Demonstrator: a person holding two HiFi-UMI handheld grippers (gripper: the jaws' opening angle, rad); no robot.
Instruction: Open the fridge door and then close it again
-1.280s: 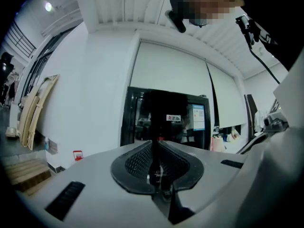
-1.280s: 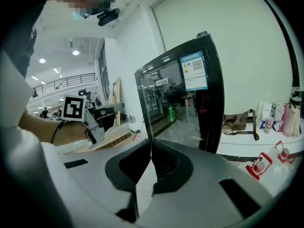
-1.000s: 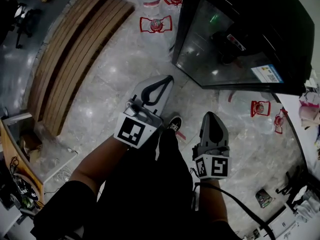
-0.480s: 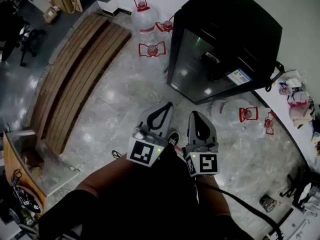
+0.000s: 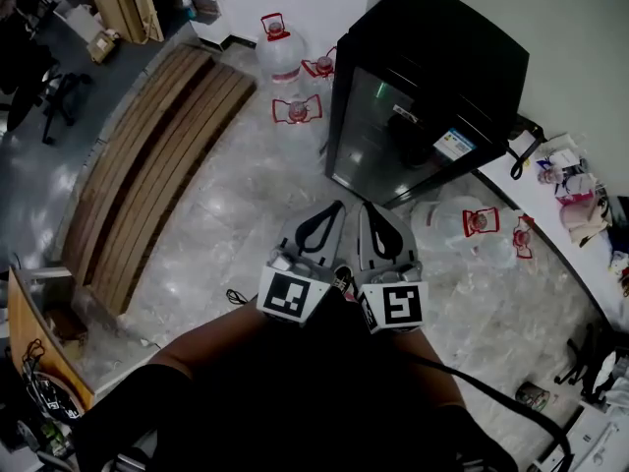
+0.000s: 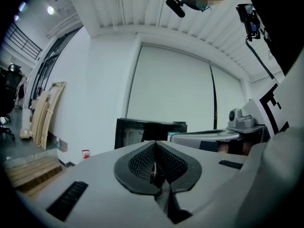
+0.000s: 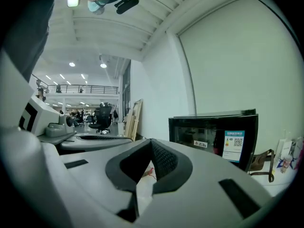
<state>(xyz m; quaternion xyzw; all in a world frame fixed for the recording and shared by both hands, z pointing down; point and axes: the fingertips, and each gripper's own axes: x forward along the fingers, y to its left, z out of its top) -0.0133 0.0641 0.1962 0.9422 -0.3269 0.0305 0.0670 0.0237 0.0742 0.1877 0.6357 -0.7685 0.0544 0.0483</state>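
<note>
The black fridge [image 5: 432,77] stands on the floor ahead, its glass door [image 5: 388,141] closed and facing me; it also shows in the left gripper view [image 6: 142,133] and the right gripper view [image 7: 213,134]. My left gripper [image 5: 336,206] and right gripper [image 5: 367,206] are held side by side, pointing toward the fridge and well short of it. Both are shut with nothing between the jaws [image 6: 155,143] [image 7: 151,140]. Neither touches the door.
Water jugs with red handles stand left of the fridge [image 5: 280,52] [image 5: 298,111] and lie to its right [image 5: 467,226]. A slatted wooden bench [image 5: 147,155] runs along the left. A white counter with clutter [image 5: 565,190] is at the right, an office chair [image 5: 49,106] far left.
Both grippers rose and came together until they sit side by side. The head view tilted up, so the whole fridge now shows and looks farther off.
</note>
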